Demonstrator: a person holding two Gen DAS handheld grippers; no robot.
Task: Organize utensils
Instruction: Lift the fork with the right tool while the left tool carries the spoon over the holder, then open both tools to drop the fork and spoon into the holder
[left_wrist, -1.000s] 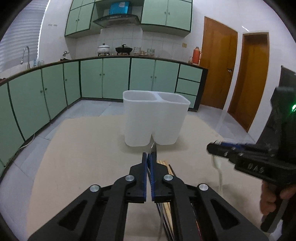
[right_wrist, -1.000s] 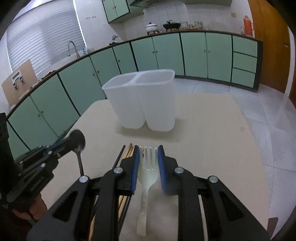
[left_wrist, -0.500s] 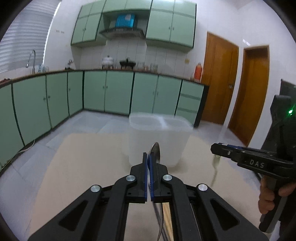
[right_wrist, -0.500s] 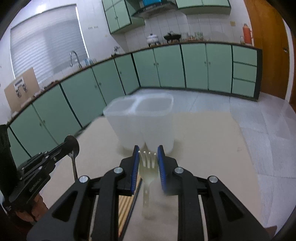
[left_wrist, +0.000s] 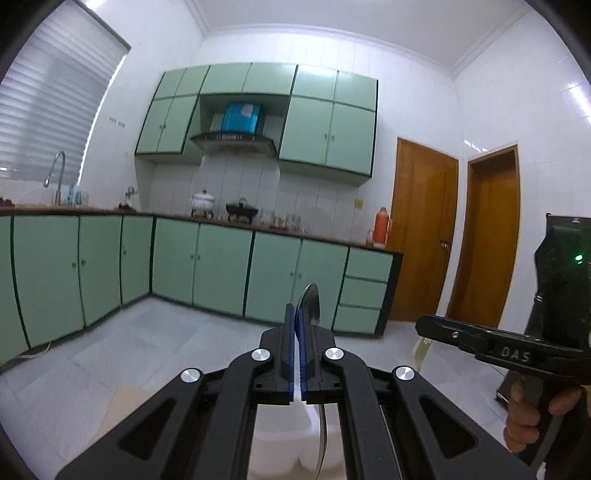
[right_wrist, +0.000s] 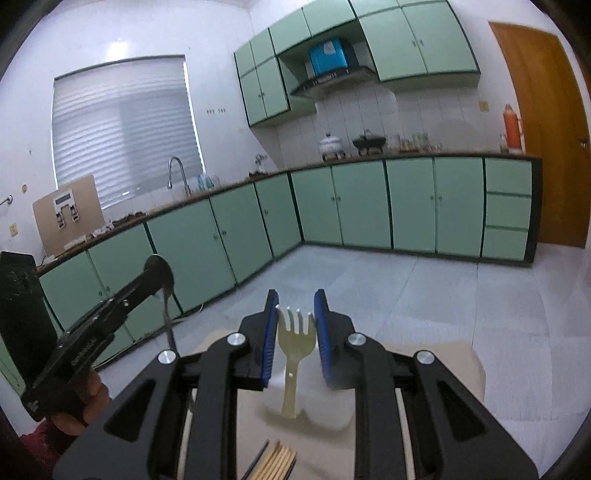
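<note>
My left gripper (left_wrist: 296, 308) is shut on a metal spoon (left_wrist: 312, 301). The spoon's bowl sticks up past the pads and its handle hangs below the jaws. My right gripper (right_wrist: 296, 300) is shut on a pale plastic fork (right_wrist: 295, 341), tines forward, handle hanging down. Both are lifted above the white two-compartment container (right_wrist: 332, 411), which shows low down between the fingers (left_wrist: 275, 448). In the left wrist view the right gripper (left_wrist: 423, 328) is at the right with the fork (left_wrist: 420, 352). In the right wrist view the left gripper (right_wrist: 159, 266) is at the left with the spoon (right_wrist: 168, 317).
A bundle of chopsticks (right_wrist: 277, 458) lies on the beige table (right_wrist: 443, 363) in front of the container. A hand (left_wrist: 532, 410) grips the right gripper's handle. Green kitchen cabinets (right_wrist: 369, 206), a tiled floor and wooden doors (left_wrist: 424, 236) lie beyond the table.
Both grippers have risen with the spoon and the fork and tilted up. The container and table have dropped to the bottom of both views.
</note>
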